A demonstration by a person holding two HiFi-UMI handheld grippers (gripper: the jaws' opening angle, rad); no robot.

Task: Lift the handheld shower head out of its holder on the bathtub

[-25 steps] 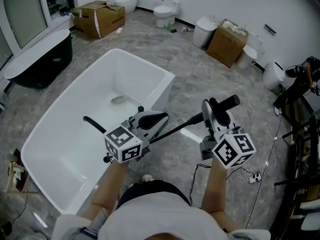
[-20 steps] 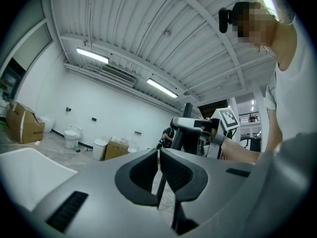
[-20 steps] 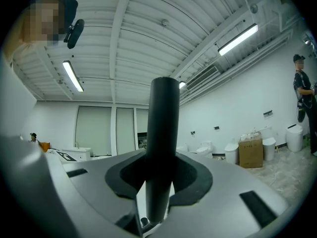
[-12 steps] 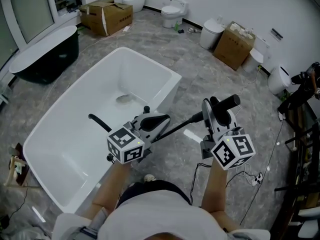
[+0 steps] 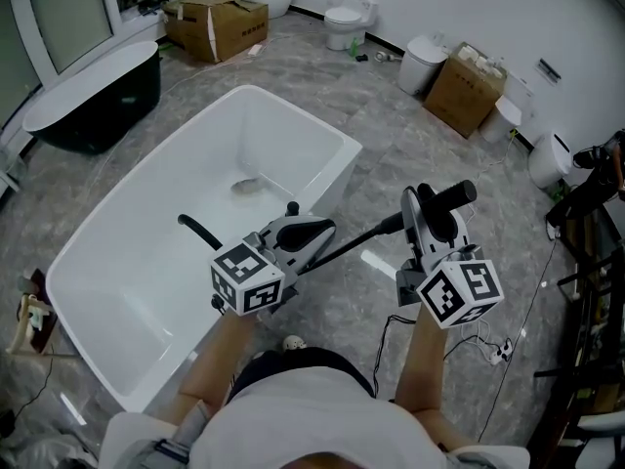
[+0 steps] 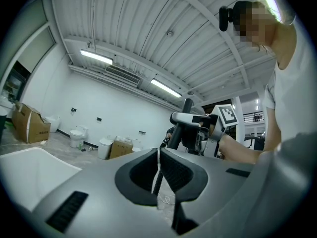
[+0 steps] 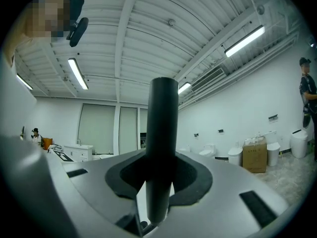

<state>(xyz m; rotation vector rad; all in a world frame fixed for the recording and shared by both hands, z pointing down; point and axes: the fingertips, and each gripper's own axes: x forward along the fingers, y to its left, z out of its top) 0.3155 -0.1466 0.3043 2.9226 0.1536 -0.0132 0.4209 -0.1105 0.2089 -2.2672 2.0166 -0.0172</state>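
Observation:
My right gripper [image 5: 430,218] is shut on the black stick-shaped shower head [image 5: 447,199], held in the air to the right of the white bathtub [image 5: 117,252]. A black hose [image 5: 347,249] runs from it down-left and passes under my left gripper [image 5: 305,233]. In the right gripper view the shower head [image 7: 162,133] stands upright between the jaws of the right gripper [image 7: 158,182]. The left gripper [image 6: 158,167] has its jaws together with nothing seen between them. Past it, the left gripper view shows the shower head [image 6: 175,135] in the other gripper.
A black curved spout [image 5: 200,231] stands on the tub's near rim. A black bathtub [image 5: 88,96] sits at far left. Cardboard boxes [image 5: 459,91] and toilets [image 5: 347,20] line the walls. Cables [image 5: 488,345] lie on the floor at right. Another person [image 7: 308,90] stands by the wall.
The head view has swung, so the tub sits a little further right and lower. The right gripper with the shower head has edged slightly right. Both grips look the same.

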